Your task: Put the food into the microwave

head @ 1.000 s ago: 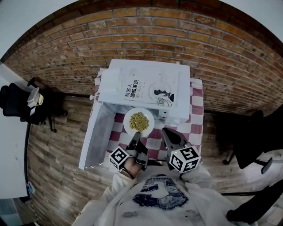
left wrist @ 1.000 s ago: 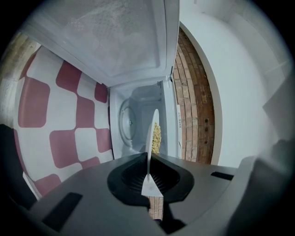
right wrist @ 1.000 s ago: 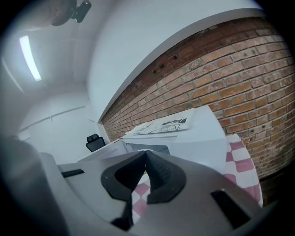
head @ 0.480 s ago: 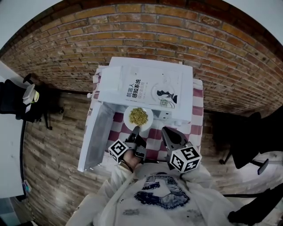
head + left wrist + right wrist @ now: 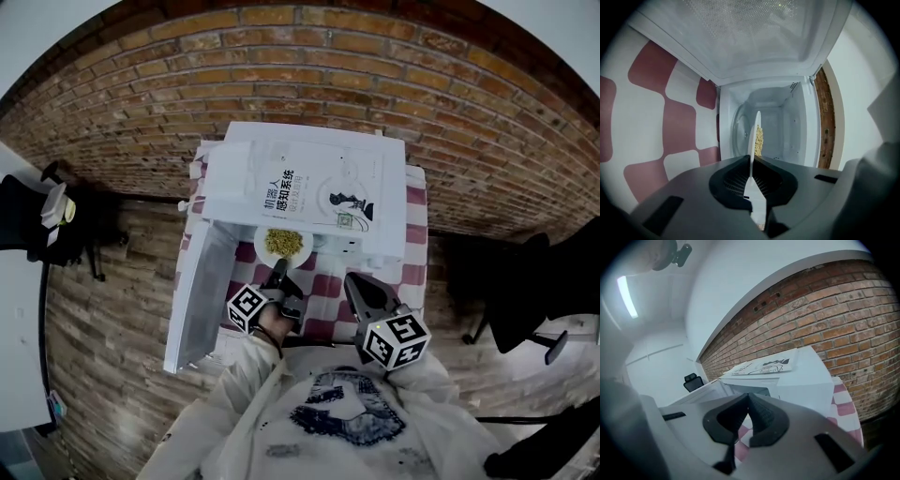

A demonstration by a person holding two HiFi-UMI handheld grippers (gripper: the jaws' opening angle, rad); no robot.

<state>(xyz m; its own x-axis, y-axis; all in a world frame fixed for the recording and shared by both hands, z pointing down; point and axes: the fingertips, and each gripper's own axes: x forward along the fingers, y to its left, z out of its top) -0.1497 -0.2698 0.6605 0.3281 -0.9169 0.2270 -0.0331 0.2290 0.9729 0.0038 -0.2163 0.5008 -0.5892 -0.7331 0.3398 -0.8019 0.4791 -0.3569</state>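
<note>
A white plate (image 5: pixel 284 244) of yellowish food (image 5: pixel 285 241) hangs at the mouth of the white microwave (image 5: pixel 309 164), its far edge under the oven's top. My left gripper (image 5: pixel 278 278) is shut on the plate's near rim. In the left gripper view the plate (image 5: pixel 754 136) stands edge-on between the jaws of the left gripper (image 5: pixel 751 161), with the food (image 5: pixel 760 140) beside it and the open cavity (image 5: pixel 780 124) with its glass turntable straight ahead. My right gripper (image 5: pixel 354 286) hovers to the right of the plate; the right gripper (image 5: pixel 748 400) is shut on nothing.
The microwave door (image 5: pixel 199 291) swings open to the left. A book (image 5: pixel 305 187) lies on top of the oven. A red-and-white checked cloth (image 5: pixel 412 253) covers the small table. A brick wall (image 5: pixel 309 75) stands behind. Black chairs (image 5: pixel 28 220) stand at both sides.
My left gripper has carried the plate forward and lower, from in front of the microwave to its opening. The right gripper has stayed in place.
</note>
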